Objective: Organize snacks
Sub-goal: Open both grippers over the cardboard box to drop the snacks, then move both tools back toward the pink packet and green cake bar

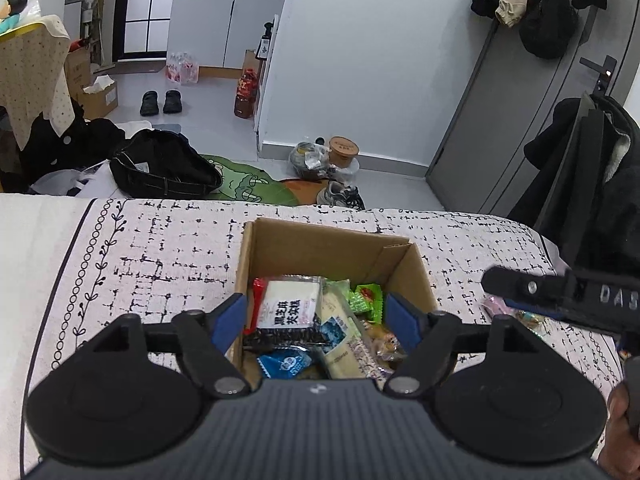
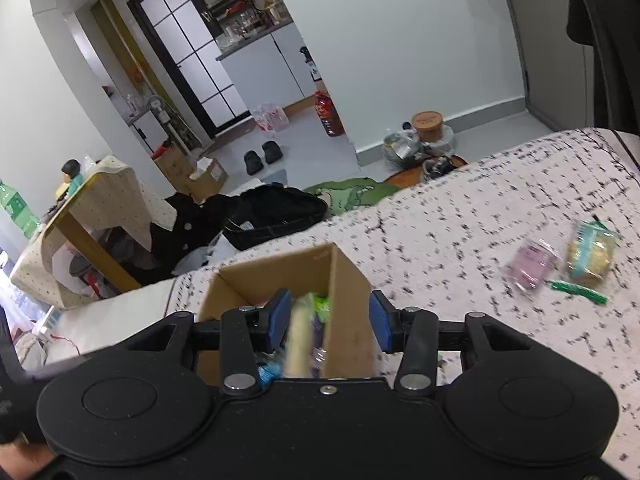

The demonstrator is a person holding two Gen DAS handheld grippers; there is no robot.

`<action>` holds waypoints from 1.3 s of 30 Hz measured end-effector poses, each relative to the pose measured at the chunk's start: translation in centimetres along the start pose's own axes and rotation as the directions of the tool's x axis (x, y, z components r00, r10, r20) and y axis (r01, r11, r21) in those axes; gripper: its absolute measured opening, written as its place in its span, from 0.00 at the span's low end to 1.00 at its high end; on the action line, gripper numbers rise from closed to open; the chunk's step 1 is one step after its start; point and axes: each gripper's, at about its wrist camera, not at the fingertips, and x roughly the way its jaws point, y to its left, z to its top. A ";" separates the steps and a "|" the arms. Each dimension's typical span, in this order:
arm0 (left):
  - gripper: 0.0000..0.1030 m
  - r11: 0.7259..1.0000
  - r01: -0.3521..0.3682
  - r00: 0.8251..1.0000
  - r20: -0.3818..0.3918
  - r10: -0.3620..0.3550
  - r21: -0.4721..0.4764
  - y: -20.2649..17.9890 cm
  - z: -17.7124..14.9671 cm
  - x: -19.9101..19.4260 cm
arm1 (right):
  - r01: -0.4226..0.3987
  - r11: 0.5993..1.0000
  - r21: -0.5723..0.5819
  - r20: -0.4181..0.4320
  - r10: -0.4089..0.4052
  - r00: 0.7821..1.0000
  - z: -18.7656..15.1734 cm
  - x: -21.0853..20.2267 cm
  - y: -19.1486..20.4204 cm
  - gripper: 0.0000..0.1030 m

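Left wrist view: left gripper [image 1: 314, 316] over cardboard box [image 1: 320, 248] of snacks, jaws wide, holding nothing.
Right wrist view: right gripper [image 2: 327, 322] partly open, empty, straddling box wall; loose snacks [image 2: 560, 260] lying well apart on bedspread [image 2: 460, 208].
Next step: lift clear of box before reaching for loose packets.
Unclear: blurred packets, labels unreadable; box bottom hidden.

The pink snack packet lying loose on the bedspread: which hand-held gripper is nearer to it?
Right. The right hand-held gripper reaches over the bedspread just beside the pink snack packet; the left hand-held gripper hangs above the cardboard box, farther away.
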 end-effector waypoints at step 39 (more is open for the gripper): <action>1.00 0.982 0.147 0.987 -0.089 -0.137 0.117 -12.5 -2.0 3.7 | 0.195 0.977 0.090 -0.032 -0.192 0.981 -1.0 -6.1 -12.5 0.93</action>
